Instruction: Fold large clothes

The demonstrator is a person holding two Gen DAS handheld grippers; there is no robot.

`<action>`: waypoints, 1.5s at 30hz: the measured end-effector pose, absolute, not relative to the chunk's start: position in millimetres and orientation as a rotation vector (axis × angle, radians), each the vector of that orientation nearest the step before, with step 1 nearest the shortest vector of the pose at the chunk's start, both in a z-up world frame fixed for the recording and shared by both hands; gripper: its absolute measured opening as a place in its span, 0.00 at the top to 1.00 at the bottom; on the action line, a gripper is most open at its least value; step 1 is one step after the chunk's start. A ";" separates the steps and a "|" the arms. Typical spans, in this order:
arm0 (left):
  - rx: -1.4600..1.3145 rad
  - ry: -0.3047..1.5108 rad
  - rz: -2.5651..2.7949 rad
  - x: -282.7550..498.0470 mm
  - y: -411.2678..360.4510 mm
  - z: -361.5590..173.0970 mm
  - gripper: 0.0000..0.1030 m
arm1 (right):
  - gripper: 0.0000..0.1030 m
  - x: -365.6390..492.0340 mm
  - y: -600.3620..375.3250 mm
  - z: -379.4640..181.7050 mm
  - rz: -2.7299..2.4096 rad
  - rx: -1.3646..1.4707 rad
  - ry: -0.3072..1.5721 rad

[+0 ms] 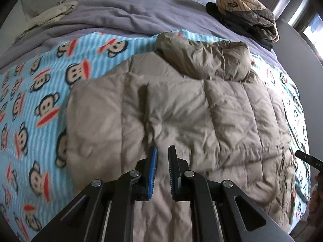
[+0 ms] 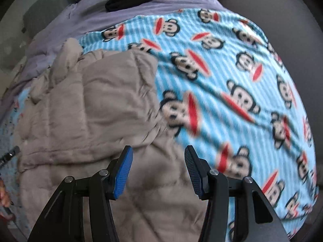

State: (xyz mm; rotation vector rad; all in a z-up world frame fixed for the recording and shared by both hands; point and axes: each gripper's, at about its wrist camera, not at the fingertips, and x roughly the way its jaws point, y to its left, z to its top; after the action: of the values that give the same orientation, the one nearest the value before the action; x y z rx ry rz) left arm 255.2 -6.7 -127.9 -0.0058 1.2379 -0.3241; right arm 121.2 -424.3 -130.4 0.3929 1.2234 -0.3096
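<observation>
A beige quilted puffer jacket lies flat on a blue monkey-print blanket, hood at the far end. My left gripper hovers over the jacket's near middle, jaws a narrow gap apart with nothing between them. In the right wrist view the jacket fills the left half and the blanket the right. My right gripper is wide open and empty above the jacket's right edge. The right gripper's tip shows at the left view's right edge.
A stack of folded clothes with a striped top piece sits on the purple bedspread at the far right. A pale garment lies at the far left. A dark bed frame borders the right side.
</observation>
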 end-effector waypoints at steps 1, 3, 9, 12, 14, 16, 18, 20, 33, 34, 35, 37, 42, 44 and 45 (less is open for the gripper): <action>-0.003 1.242 -0.315 248.3 -5.6 -126.5 0.87 | 0.44 117.2 -420.8 -129.9 -0.303 0.403 1.230; 0.001 1.247 -0.298 231.2 -4.0 -125.2 0.87 | 0.44 109.3 -414.2 -128.7 -0.293 0.417 1.239; -0.009 1.258 -0.284 191.8 0.1 -114.9 0.87 | 0.44 78.7 -398.7 -124.0 -0.254 0.479 1.257; -0.023 1.269 -0.283 175.2 -1.5 -108.3 0.14 | 0.43 65.6 -394.7 -122.2 -0.231 0.498 1.265; -0.017 1.228 -0.245 162.6 -1.6 -100.1 0.00 | 0.40 57.9 -393.3 -120.8 -0.218 0.511 1.264; -0.006 1.236 -0.248 153.2 -7.0 -99.1 0.00 | 0.40 51.5 -393.3 -119.3 -0.204 0.520 1.264; -0.014 1.246 -0.236 145.4 -10.6 -98.5 0.00 | 0.40 46.4 -393.8 -118.5 -0.193 0.524 1.265; -0.008 1.244 -0.215 135.6 -15.6 -96.3 0.00 | 0.40 41.1 -395.6 -117.6 -0.178 0.531 1.270; -0.015 1.250 -0.060 67.2 -17.3 -67.7 0.00 | 0.00 9.8 -399.8 -93.0 -0.025 0.572 1.220; -0.026 1.265 -0.064 62.2 -15.5 -68.4 0.00 | 0.00 7.2 -398.8 -92.5 -0.017 0.573 1.224; -0.036 1.279 -0.061 57.9 -13.8 -69.2 0.00 | 0.00 4.7 -397.9 -92.5 -0.010 0.578 1.230; -0.040 1.297 -0.072 49.5 -11.8 -71.5 0.00 | 0.00 -0.4 -395.6 -94.2 0.010 0.604 1.253; -0.031 1.320 -0.086 32.6 -3.3 -76.6 0.00 | 0.00 -17.1 -387.9 -105.8 -0.012 0.650 1.325; -0.028 1.330 -0.091 27.9 2.5 -79.6 0.00 | 0.00 -24.6 -384.5 -111.9 -0.027 0.684 1.341; -0.022 1.336 -0.096 25.2 6.3 -81.2 0.00 | 0.00 -29.0 -382.2 -115.1 -0.034 0.707 1.347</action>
State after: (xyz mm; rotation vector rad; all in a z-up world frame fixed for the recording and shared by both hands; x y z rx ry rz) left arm 25.2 6.3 -81.2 -0.0222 1.3356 -0.0964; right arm -29.0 -382.2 -115.1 0.7069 1.3474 -0.0342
